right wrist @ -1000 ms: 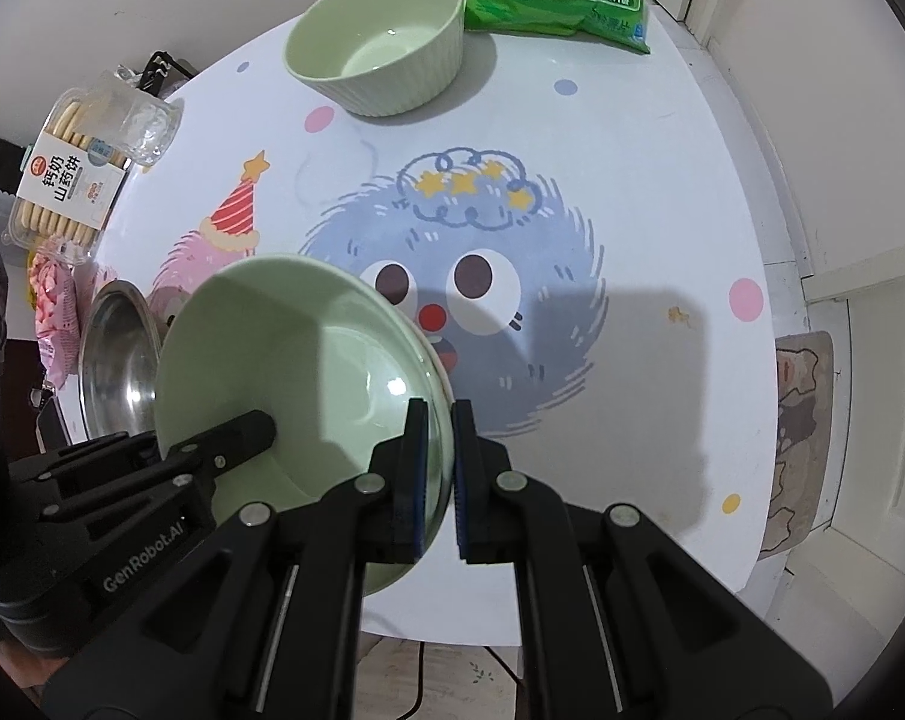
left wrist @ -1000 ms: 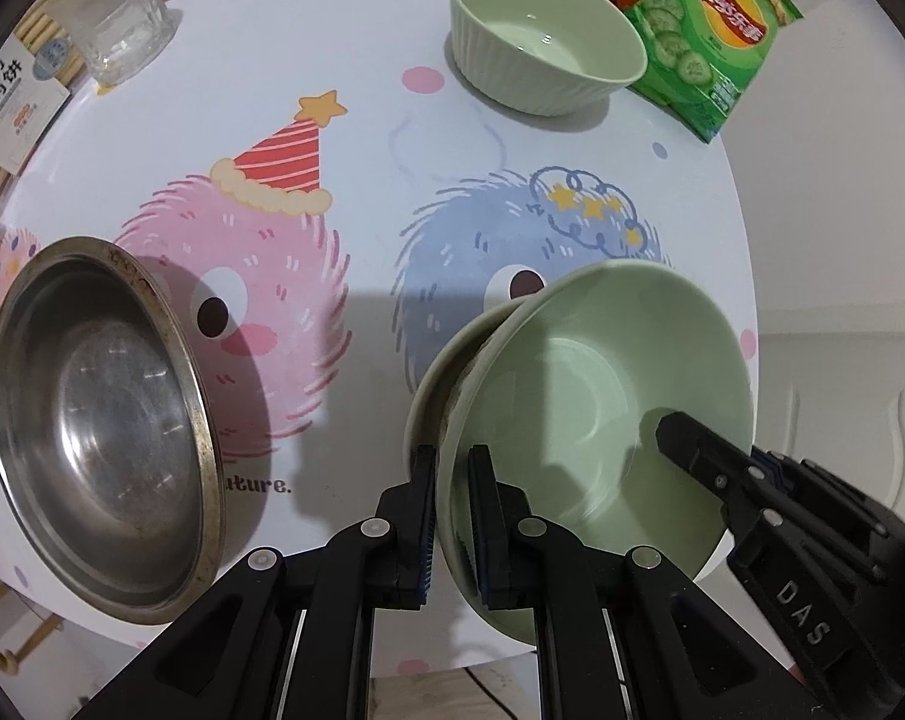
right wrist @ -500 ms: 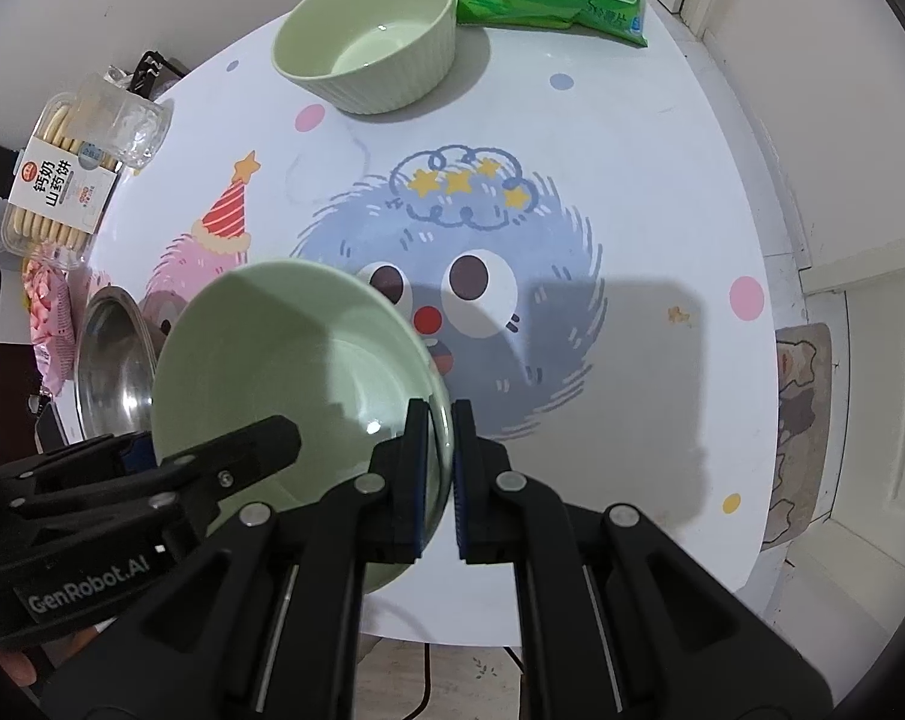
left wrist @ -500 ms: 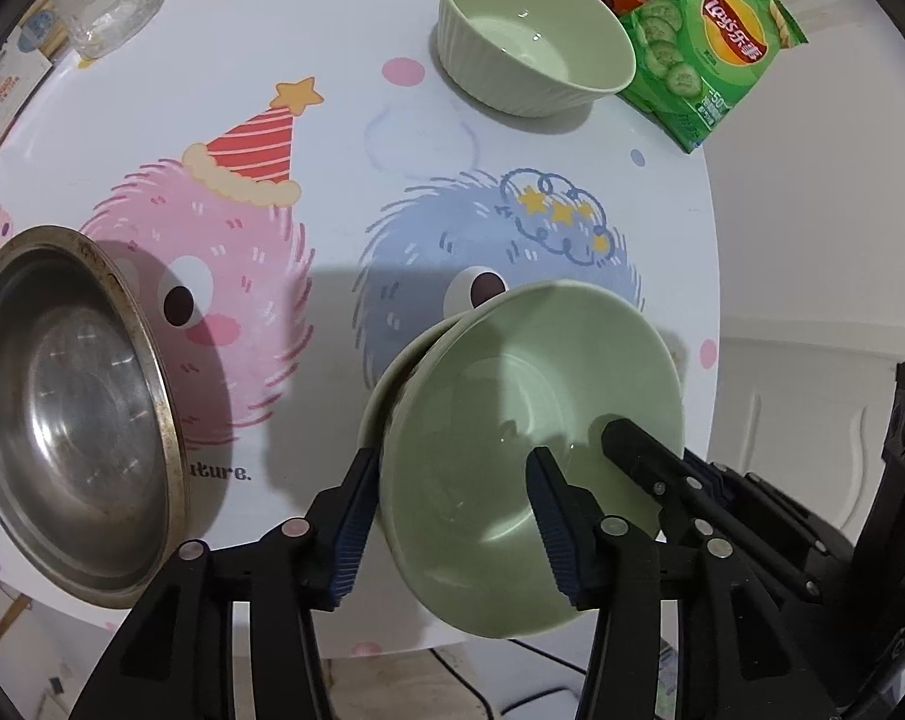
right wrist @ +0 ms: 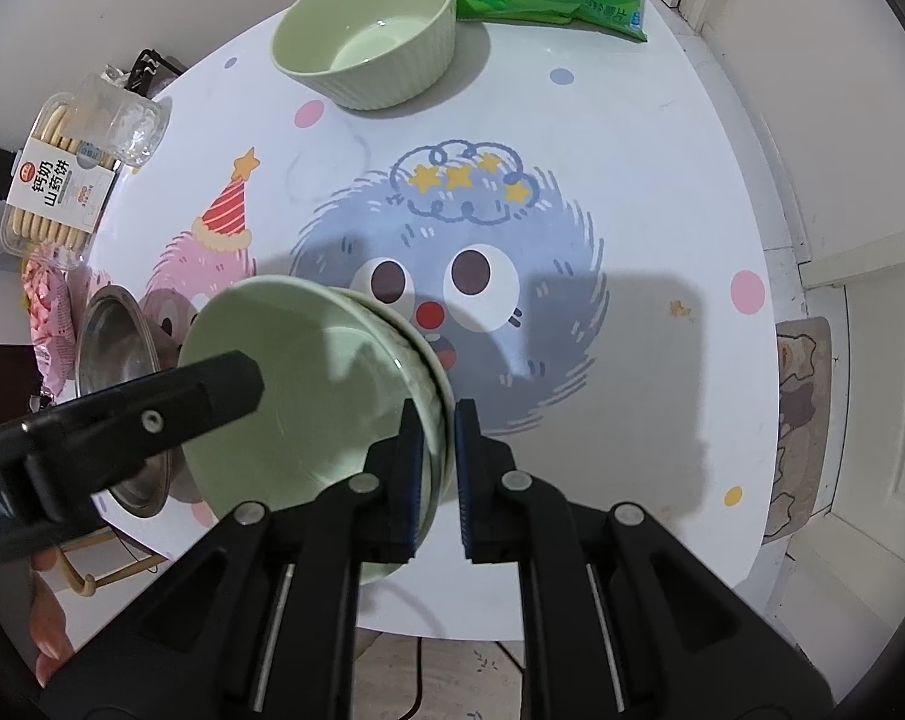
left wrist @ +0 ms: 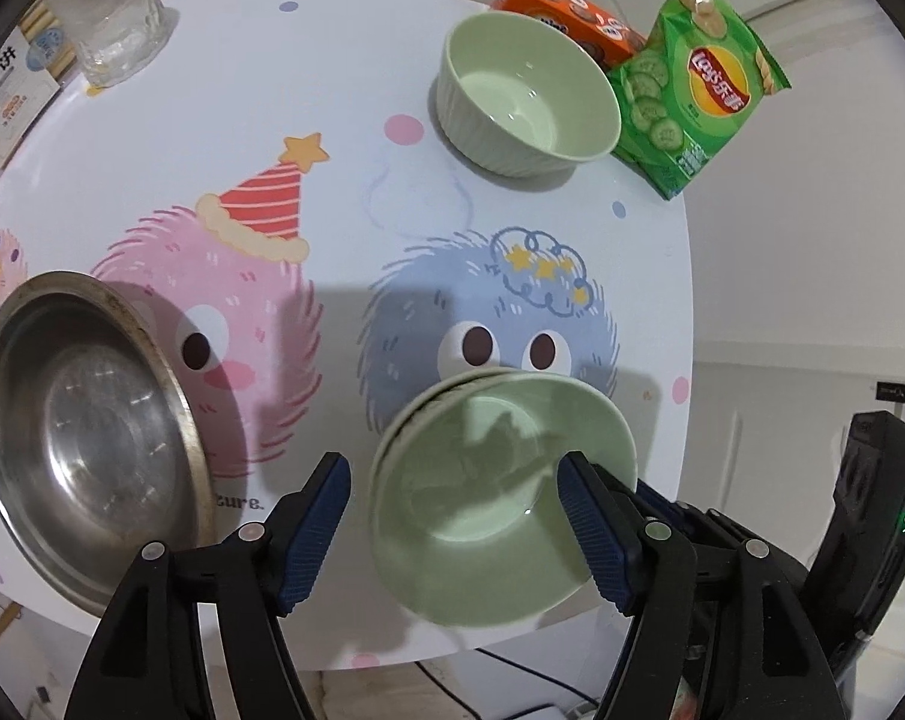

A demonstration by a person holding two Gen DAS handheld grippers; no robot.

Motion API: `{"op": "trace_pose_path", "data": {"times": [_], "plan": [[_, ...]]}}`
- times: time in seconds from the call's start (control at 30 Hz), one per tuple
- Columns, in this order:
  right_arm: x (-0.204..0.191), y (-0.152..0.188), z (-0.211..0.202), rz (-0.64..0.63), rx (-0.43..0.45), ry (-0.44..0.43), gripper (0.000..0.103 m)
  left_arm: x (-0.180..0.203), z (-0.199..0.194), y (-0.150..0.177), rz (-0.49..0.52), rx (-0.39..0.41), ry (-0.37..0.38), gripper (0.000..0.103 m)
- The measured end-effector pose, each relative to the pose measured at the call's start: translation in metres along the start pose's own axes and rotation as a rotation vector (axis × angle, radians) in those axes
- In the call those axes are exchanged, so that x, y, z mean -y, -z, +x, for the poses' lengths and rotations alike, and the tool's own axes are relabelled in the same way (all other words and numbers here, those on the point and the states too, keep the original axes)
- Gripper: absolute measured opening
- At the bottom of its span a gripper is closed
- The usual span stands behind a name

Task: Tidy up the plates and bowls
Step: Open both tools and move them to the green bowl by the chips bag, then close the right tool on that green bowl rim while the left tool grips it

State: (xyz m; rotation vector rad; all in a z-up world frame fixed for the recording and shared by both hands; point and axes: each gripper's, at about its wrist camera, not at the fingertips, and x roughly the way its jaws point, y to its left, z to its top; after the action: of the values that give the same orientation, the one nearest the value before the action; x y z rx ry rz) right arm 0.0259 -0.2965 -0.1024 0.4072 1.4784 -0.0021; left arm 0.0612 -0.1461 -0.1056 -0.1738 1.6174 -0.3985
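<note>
Two nested pale green shallow bowls [left wrist: 488,498] hang tilted above the round table's near edge. My right gripper [right wrist: 434,450] is shut on the rim of this bowl stack [right wrist: 308,396]. My left gripper [left wrist: 452,516] is open, its jaws wide on either side of the stack without touching it; one left finger [right wrist: 212,387] shows in the right wrist view. A ribbed green bowl [left wrist: 527,93] stands at the far side of the table, also in the right wrist view [right wrist: 368,24]. A steel basin [left wrist: 86,438] sits at the left edge.
The white round table [left wrist: 344,138] has cartoon monster prints. A green chip bag [left wrist: 698,78] and an orange box [left wrist: 566,12] lie behind the ribbed bowl. A glass [left wrist: 113,12] and a biscuit pack [right wrist: 62,174] stand at the far left.
My left gripper has let go of the bowl stack's rim and opened wide. The right gripper stays shut on the rim and now carries the stack alone.
</note>
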Motion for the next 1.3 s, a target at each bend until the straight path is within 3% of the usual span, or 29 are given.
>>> {"op": "trace_pose_path", "data": {"times": [0.07, 0.2, 0.3, 0.4, 0.63, 0.8, 1.03, 1.1, 1.17, 1.27, 1.3], "plan": [[0.002, 0.0, -0.006, 0.024, 0.016, -0.024, 0.017, -0.006, -0.007, -0.003, -0.004, 0.011, 0.015, 0.082], [0.003, -0.005, -0.028, 0.031, 0.073, -0.033, 0.059, -0.016, -0.022, -0.012, -0.018, 0.057, 0.03, 0.089], [0.009, -0.017, -0.044, 0.063, 0.097, -0.062, 0.075, -0.022, -0.03, -0.021, -0.021, 0.08, 0.031, 0.103], [0.015, -0.033, -0.053, 0.093, 0.115, -0.084, 0.093, -0.025, -0.037, -0.033, -0.024, 0.102, 0.022, 0.103], [0.026, -0.09, -0.058, 0.159, 0.149, -0.096, 0.095, -0.021, -0.032, -0.076, -0.053, 0.103, -0.003, 0.103], [0.03, -0.135, -0.039, 0.196, 0.147, -0.085, 0.095, -0.016, -0.013, -0.11, -0.079, 0.091, -0.022, 0.103], [0.021, -0.17, -0.006, 0.169, 0.103, -0.074, 0.095, -0.009, 0.018, -0.147, -0.077, 0.08, -0.071, 0.1], [0.021, -0.176, 0.004, 0.167, 0.092, -0.07, 0.095, -0.009, 0.028, -0.154, -0.084, 0.06, -0.079, 0.089], [0.022, -0.181, 0.011, 0.177, 0.078, -0.077, 0.092, -0.008, 0.038, -0.159, -0.091, 0.042, -0.084, 0.069], [0.025, -0.189, 0.021, 0.201, 0.059, -0.092, 0.069, -0.005, 0.049, -0.164, -0.086, 0.025, -0.071, 0.057], [0.025, -0.19, 0.026, 0.205, 0.047, -0.09, 0.065, -0.004, 0.052, -0.166, -0.084, 0.023, -0.066, 0.054]]}}
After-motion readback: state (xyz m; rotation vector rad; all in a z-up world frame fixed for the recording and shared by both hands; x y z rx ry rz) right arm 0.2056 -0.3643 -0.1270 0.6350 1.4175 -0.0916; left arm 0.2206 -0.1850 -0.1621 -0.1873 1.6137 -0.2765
